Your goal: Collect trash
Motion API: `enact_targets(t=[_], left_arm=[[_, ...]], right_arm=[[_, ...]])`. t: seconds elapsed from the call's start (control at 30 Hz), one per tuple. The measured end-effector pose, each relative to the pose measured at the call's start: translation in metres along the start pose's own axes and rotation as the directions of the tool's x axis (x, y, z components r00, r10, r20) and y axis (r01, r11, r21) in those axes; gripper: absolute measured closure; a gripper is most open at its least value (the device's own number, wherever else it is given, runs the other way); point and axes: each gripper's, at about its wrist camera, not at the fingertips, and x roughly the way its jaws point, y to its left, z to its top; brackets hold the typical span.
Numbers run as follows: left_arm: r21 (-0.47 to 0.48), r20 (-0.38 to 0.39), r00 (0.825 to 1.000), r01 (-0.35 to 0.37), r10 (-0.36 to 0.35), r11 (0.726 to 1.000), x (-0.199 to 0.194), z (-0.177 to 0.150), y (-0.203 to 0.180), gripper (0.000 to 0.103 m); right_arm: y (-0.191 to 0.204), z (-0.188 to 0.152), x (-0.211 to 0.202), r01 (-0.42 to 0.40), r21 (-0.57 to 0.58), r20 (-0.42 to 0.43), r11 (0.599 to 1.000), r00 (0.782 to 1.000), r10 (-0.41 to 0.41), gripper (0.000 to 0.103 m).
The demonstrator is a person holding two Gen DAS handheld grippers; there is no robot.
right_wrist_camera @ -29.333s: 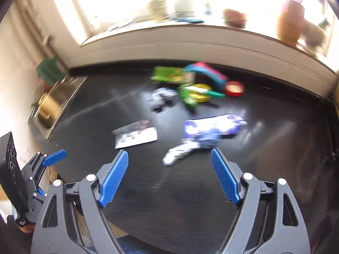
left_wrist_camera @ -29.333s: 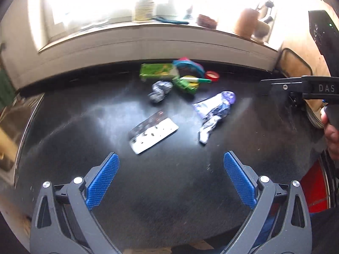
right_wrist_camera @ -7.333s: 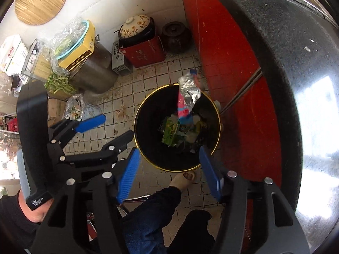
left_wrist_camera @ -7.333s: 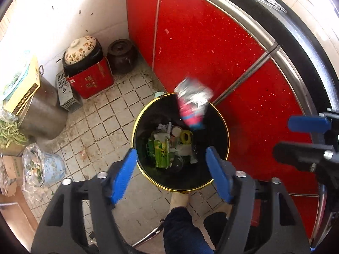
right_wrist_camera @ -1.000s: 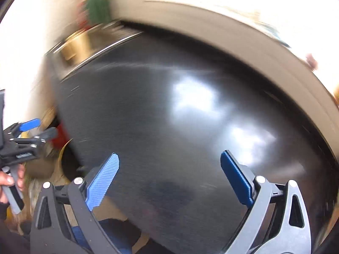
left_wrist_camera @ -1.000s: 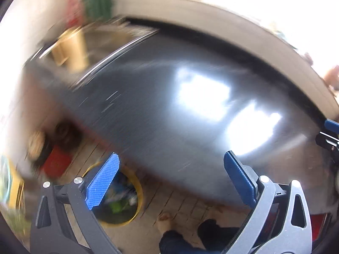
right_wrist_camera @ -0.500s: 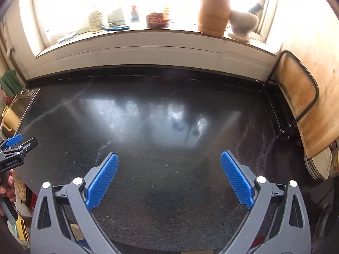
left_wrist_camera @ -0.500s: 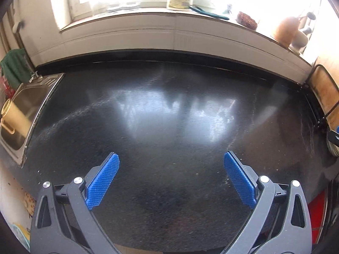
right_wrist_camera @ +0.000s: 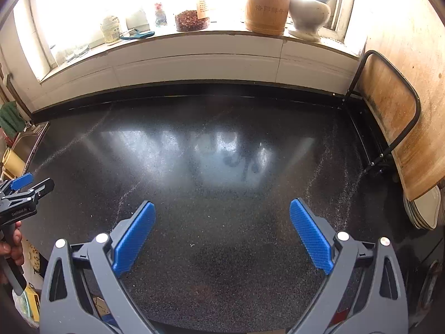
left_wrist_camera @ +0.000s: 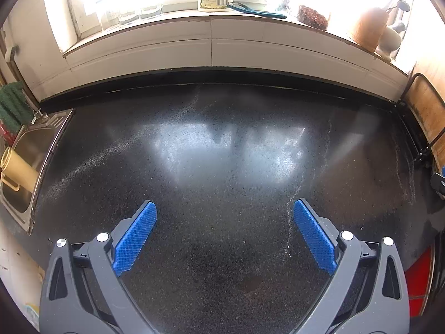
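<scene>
Both wrist views look down on the black speckled countertop (left_wrist_camera: 222, 167), which also fills the right wrist view (right_wrist_camera: 222, 167). No trash shows on it in either view. My left gripper (left_wrist_camera: 224, 208) is open and empty above the counter's front part. My right gripper (right_wrist_camera: 221, 208) is open and empty, also above the front part. The left gripper shows at the left edge of the right wrist view (right_wrist_camera: 30, 185), held by a hand. The trash bin is out of view.
A steel sink (left_wrist_camera: 30, 161) with a yellow jug (left_wrist_camera: 16, 167) lies at the left. A cutting board in a black rack (right_wrist_camera: 389, 117) and stacked plates (right_wrist_camera: 425, 208) stand at the right. Jars, a wooden holder (right_wrist_camera: 267, 2) and a mortar (right_wrist_camera: 308, 8) line the windowsill.
Both grippers swung up from the floor and bin side to face the counter squarely, then moved slightly closer to it. Both stay open and empty.
</scene>
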Motion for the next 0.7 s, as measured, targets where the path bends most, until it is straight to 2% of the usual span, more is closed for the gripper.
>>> enact_targets(t=[0.7], left_arm=[[0.006,-0.017,1.0,0.001,-0.001,1.0,0.0058,-0.0005,0.0023,0.007]], right_arm=[[0.0023,-0.0005,0.0045,-0.012,0.018,-0.015,1.0,1.0,0.012,0.009]])
